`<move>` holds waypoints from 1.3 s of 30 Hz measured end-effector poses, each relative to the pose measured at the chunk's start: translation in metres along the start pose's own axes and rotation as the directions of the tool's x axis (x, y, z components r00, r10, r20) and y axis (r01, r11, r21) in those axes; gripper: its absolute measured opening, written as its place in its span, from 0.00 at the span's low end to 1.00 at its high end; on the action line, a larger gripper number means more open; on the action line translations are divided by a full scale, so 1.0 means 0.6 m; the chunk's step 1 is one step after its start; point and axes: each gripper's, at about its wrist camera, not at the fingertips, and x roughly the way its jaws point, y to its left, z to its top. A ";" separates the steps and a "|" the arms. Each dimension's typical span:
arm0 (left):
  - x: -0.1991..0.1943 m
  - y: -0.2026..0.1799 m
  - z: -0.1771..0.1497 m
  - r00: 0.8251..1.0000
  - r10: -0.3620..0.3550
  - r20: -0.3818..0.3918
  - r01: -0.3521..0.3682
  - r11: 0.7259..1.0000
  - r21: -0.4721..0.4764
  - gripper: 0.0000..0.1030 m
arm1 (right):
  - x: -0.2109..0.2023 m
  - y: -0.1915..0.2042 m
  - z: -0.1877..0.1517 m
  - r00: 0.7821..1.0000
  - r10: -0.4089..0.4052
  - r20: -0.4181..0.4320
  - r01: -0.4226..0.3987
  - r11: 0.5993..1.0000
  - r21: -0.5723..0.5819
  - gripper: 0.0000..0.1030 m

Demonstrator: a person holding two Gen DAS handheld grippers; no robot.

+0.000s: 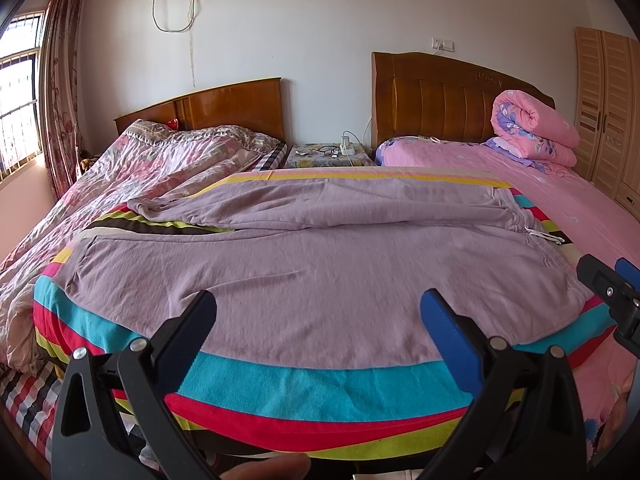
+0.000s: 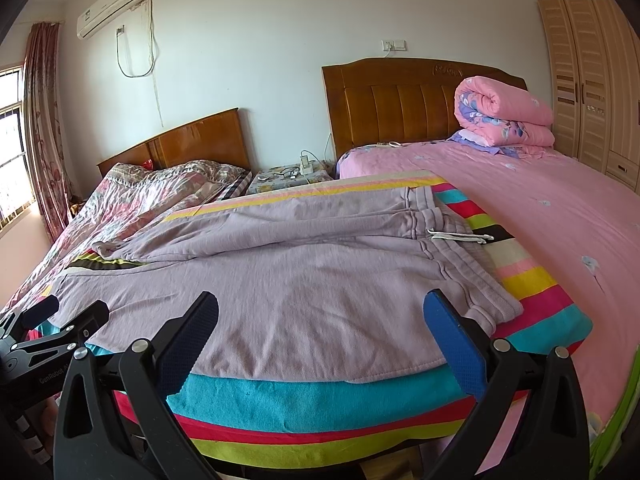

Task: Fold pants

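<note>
At nine o'clock in the left wrist view a barred window (image 1: 18,92) and a floral curtain (image 1: 60,80) stand beside a bed under a rumpled patterned quilt (image 1: 132,168). Toward the centre, a bright striped blanket (image 1: 280,392) carries the lilac pants (image 1: 304,264), spread flat with both legs pointing to nine o'clock, the farther leg creased and lying slightly apart from the nearer one, and the waistband with its white drawstring (image 1: 540,236) at three o'clock. The left hand-held gripper (image 1: 320,308) hovers at six o'clock over the near edge of the nearer leg, its jaws spread wide and holding nothing. Behind, at twelve o'clock, a small nightstand (image 1: 328,156) with a charger sits between two wooden headboards. Farther right lies a pink bedsheet (image 1: 560,196) with a rolled pink comforter (image 1: 536,128) at two o'clock and a pale wardrobe (image 1: 608,104) beyond. In the right wrist view the right hand-held gripper (image 2: 322,308) is likewise opened wide and empty, poised near the waistband corner; whether either fingertip touches the cloth cannot be told.
</note>
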 end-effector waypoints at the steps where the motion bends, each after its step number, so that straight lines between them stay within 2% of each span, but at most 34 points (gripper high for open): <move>1: 0.000 0.000 0.000 1.000 0.000 0.000 0.000 1.000 0.000 0.99 | 0.000 0.000 0.001 1.000 0.000 0.000 0.000 1.000 0.000 0.96; 39: 0.001 0.002 -0.010 1.000 -0.001 -0.007 0.001 1.000 0.001 0.99 | 0.004 -0.002 -0.012 1.000 0.000 -0.010 0.000 1.000 0.009 0.96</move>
